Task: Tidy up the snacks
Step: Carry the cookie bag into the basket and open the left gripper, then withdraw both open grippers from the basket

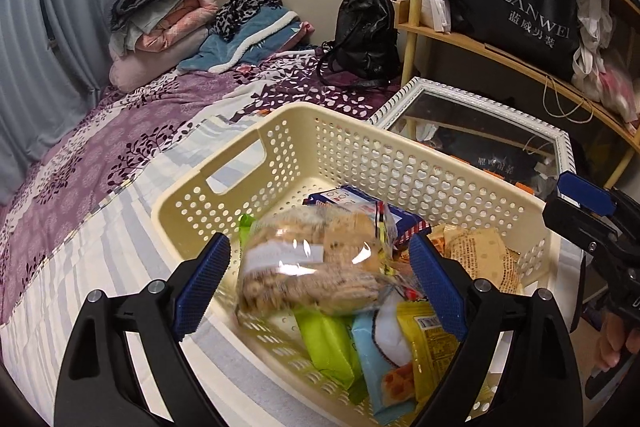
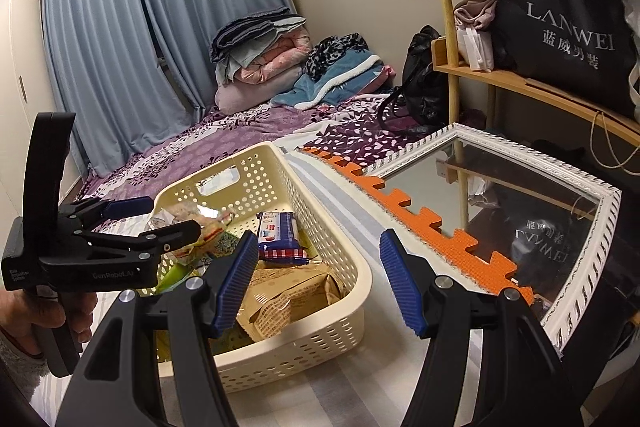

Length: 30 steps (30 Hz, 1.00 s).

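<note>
A cream perforated basket (image 1: 400, 143) (image 2: 320, 203) sits on the striped bedspread and holds several snack packets. Among them are a blue one (image 2: 278, 235), a tan one (image 2: 292, 299), a green one (image 1: 328, 347) and a yellow one (image 1: 432, 347). A clear bag of biscuits (image 1: 316, 263) (image 2: 200, 217), blurred, hangs over the basket between the jaws of my left gripper (image 1: 320, 283) (image 2: 164, 217). A gap shows on each side of it, so the gripper is open. My right gripper (image 2: 320, 283) (image 1: 572, 207) stands open over the basket's right wall, holding nothing.
A white-framed mirror (image 2: 500, 211) lies flat right of the basket, with an orange foam mat (image 2: 420, 223) along its edge. Behind it stands a wooden shelf (image 1: 500, 51) with a black bag. A black backpack (image 1: 366, 31) and folded bedding (image 1: 168, 15) lie at the far end of the bed.
</note>
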Motion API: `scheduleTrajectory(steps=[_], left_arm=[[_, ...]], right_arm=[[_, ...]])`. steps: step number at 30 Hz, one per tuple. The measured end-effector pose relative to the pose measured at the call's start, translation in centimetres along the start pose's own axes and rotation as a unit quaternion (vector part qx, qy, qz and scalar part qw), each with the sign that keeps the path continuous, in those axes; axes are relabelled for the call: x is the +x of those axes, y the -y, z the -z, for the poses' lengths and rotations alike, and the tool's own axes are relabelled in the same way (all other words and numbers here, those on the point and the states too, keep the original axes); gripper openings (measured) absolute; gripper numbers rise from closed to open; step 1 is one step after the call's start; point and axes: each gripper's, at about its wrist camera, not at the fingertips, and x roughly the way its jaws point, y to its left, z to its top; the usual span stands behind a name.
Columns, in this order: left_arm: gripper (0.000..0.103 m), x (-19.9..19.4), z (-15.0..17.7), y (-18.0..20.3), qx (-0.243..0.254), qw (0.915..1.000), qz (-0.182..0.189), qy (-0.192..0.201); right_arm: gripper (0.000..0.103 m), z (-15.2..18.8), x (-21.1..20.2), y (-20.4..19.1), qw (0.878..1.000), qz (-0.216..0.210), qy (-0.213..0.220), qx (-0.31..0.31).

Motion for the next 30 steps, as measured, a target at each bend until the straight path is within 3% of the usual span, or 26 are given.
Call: scheduleTrajectory(steps=[17, 30], left_arm=[[0.098, -2.3, 0.9, -2.3, -0.028, 0.9994, -0.014, 0.016], [0.098, -1.6, 1.8, -4.8, -0.035, 0.9966, -0.074, -0.006]], right_arm=[[0.069, -0.3, -1.3, -1.7, 1.0, -0.005, 0.004, -0.014], [0.069, -0.5, -2.1, -2.8, 0.999, -0.018, 0.012, -0.023]])
